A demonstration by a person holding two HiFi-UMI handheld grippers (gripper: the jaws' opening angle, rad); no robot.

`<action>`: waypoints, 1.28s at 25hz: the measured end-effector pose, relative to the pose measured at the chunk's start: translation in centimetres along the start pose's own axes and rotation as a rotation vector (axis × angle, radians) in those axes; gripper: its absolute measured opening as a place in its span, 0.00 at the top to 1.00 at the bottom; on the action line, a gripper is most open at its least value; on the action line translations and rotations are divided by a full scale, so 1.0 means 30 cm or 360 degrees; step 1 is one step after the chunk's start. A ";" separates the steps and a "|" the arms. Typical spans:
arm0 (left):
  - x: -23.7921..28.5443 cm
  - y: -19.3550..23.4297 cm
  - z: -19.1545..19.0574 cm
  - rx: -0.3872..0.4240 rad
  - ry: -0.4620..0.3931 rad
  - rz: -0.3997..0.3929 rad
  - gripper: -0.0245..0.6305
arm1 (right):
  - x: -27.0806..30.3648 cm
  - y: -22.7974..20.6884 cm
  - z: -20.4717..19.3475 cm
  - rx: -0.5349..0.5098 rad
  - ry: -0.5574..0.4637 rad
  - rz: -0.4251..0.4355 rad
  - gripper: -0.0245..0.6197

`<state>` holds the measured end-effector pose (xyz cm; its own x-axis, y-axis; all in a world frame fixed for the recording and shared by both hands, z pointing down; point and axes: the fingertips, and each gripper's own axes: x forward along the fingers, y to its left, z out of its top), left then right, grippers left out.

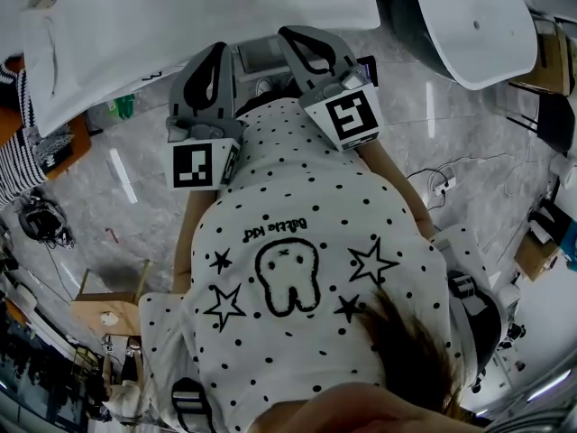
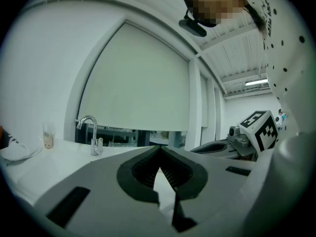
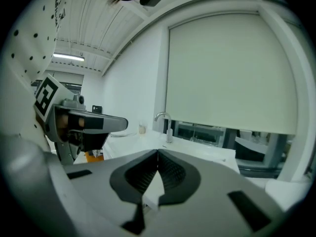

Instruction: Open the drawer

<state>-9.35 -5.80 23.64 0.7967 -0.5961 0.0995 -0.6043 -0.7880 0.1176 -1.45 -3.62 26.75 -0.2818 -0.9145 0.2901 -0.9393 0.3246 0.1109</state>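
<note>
I am standing at a white counter [image 1: 225, 16] with both grippers held up near its front edge. My left gripper [image 1: 219, 48] is shut with nothing between its jaws, and its tips [image 2: 159, 148] meet above the countertop. Beside it, my right gripper [image 1: 290, 32] is also shut and empty, its tips [image 3: 158, 152] meeting too. Between the two grippers shows a grey cabinet front [image 1: 261, 61] under the counter edge. I cannot make out a drawer handle there. Each gripper view shows the other gripper alongside.
A chrome tap [image 2: 91, 135] stands on the counter by a sink, with a wide blind-covered window behind. A white rounded tub [image 1: 478, 25] is at the upper right. A person in a striped top [image 1: 13, 152] stands at the left. A cardboard box [image 1: 108, 309] sits on the marble floor.
</note>
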 end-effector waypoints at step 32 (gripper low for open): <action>0.041 0.013 -0.003 -0.0017 0.0016 0.0014 0.96 | 0.004 -0.039 -0.006 0.0028 0.0004 -0.0025 0.94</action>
<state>-8.61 -6.84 23.91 0.7911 -0.6016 0.1105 -0.6116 -0.7809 0.1272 -0.35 -4.08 26.83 -0.2664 -0.9189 0.2910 -0.9469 0.3059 0.0989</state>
